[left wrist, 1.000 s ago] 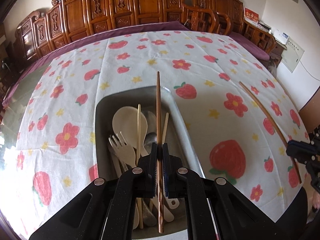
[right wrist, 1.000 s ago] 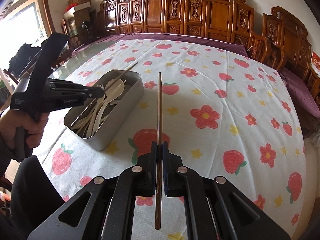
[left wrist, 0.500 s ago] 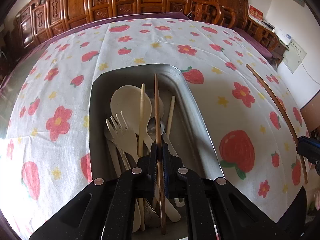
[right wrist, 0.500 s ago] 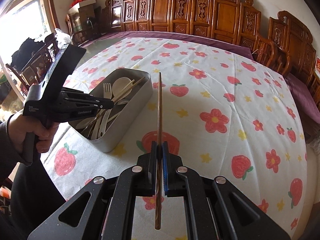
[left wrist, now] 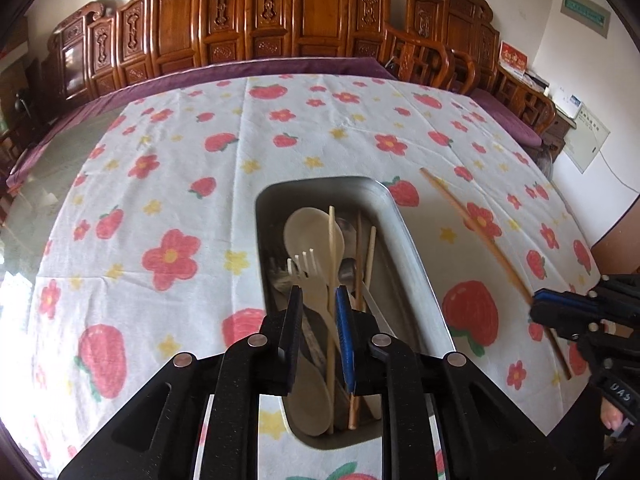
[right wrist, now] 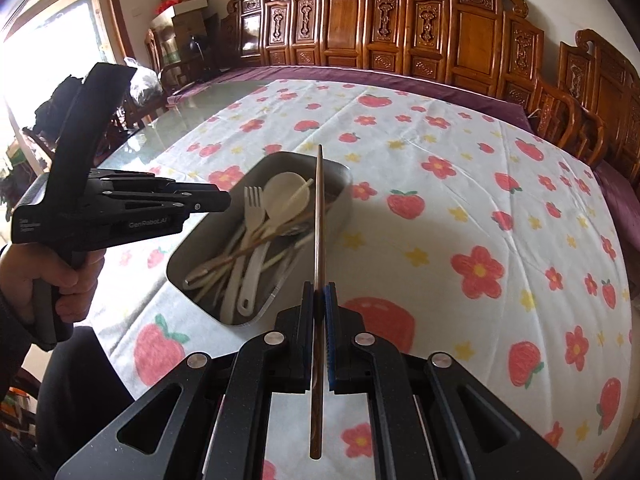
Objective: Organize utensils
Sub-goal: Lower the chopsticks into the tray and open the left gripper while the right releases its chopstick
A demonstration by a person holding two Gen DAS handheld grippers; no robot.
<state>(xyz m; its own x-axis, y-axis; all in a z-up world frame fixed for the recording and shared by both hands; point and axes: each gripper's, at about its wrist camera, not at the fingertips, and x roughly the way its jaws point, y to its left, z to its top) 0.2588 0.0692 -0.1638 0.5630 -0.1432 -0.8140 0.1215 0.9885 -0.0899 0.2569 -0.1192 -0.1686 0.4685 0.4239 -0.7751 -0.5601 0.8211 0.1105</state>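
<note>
Wooden and thin, the dark brown chopstick (left wrist: pixel 496 256) seen from the left wrist view lies slantwise in the air to the right of the rectangular grey metal utensil tray (left wrist: pixel 416 256), pinched by the right gripper (left wrist: pixel 538 312) at the frame's edge. The left gripper (left wrist: pixel 318 334) hangs over the near end of that tray; its jaws are opening and nothing is pressed between the pads. A pale chopstick (left wrist: pixel 331 280) and a cream plastic fork (left wrist: pixel 310 276) lie in the tray below the gap, beside a cream plastic spoon (left wrist: pixel 310 232) and a second brown chopstick (left wrist: pixel 359 248).

Right wrist view: the right gripper (right wrist: pixel 319 304) is clamped narrow on the dark brown chopstick (right wrist: pixel 319 216), taking it well behind its middle, so a long length reaches forward over the tray's (right wrist: pixel 344 184) right rim. The left gripper (right wrist: pixel 220 202), held by a person's hand (right wrist: pixel 76 276), stands left of the tray over the strawberry-print tablecloth (right wrist: pixel 480 220).

Assessment: the stick is judged light, rigid and smooth. A hold so far back may let it pivot. Lowering it parallel to the tray's long side looks advisable, lest it bridge the rim.
</note>
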